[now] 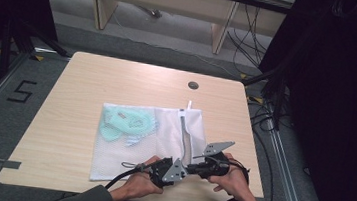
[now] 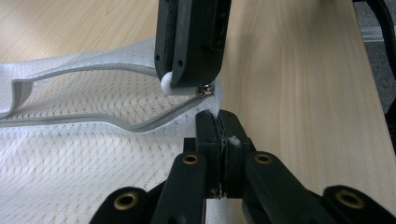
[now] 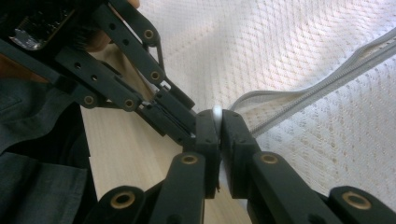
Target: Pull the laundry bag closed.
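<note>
Surface: pale wooden table [image 1: 87,86], set on a grey floor; dark curtains are seen at both sides, and a round grommet [image 1: 193,85] is set near the table's far edge.
Left gripper [image 1: 177,171]: held near the table's near edge, right of middle; its jaws are pressed together, and in the left gripper view [image 2: 218,140] a bit of white mesh at the bag's corner is pinched between the pads.
Right gripper [image 1: 193,169]: held just beside the left one, tips almost meeting; its jaws are pressed together, and in the right gripper view [image 3: 217,135] a small white pull tab [image 3: 217,113] is clamped at the end of the zipper.
Zipper [image 2: 88,70]: seen parted, its two grey tracks spreading away from the slider [image 2: 204,91], which sits directly under the right gripper's tip.
Mesh bag [image 1: 126,148]: white, laid flat at the middle of the table and reaching to its near edge; its near right corner is where both grippers meet.
Contents: a mint-green item [image 1: 126,124] is seen through the mesh in the bag's far left part, well apart from the grippers.
</note>
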{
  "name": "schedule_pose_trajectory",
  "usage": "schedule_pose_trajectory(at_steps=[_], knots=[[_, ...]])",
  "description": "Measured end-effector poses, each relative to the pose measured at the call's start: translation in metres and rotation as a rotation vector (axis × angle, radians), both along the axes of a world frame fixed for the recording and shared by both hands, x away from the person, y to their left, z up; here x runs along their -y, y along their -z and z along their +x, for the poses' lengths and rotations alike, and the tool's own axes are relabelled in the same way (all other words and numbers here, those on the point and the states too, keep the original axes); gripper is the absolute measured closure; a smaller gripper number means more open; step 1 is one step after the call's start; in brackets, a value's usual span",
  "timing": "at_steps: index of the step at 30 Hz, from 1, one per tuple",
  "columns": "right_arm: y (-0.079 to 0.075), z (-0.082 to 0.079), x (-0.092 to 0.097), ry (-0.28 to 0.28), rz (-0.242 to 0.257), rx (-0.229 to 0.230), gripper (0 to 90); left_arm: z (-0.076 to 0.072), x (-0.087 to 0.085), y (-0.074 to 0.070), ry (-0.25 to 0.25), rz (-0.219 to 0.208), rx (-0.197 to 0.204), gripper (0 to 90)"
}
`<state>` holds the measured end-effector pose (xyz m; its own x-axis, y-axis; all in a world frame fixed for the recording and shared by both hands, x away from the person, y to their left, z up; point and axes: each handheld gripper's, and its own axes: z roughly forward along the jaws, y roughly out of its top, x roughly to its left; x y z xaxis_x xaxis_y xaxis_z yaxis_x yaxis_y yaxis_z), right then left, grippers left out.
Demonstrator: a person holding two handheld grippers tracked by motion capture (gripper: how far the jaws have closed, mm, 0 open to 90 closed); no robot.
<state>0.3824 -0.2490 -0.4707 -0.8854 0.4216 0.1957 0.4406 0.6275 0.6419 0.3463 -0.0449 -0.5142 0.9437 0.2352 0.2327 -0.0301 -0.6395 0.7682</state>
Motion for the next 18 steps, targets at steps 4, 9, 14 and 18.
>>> schedule_pose_trajectory(at_steps=[4,9,14,18], knots=[[0.0006,0.0021,0.0002,0.008,-0.019,-0.012,86.2,-0.0008,-0.0007,-0.0009,0.016,0.020,-0.006,88.7],[0.0039,0.0050,-0.0033,-0.002,-0.038,-0.008,86.2,-0.0015,-0.0007,0.0009,0.002,0.006,-0.022,88.9],[0.0045,0.0099,-0.0036,-0.042,-0.055,0.024,86.2,-0.0007,-0.0021,0.0005,0.005,-0.002,-0.035,89.0],[0.0068,0.0100,-0.0046,-0.019,-0.061,-0.021,86.2,-0.0007,-0.0027,0.0002,0.013,-0.004,-0.044,89.2]])
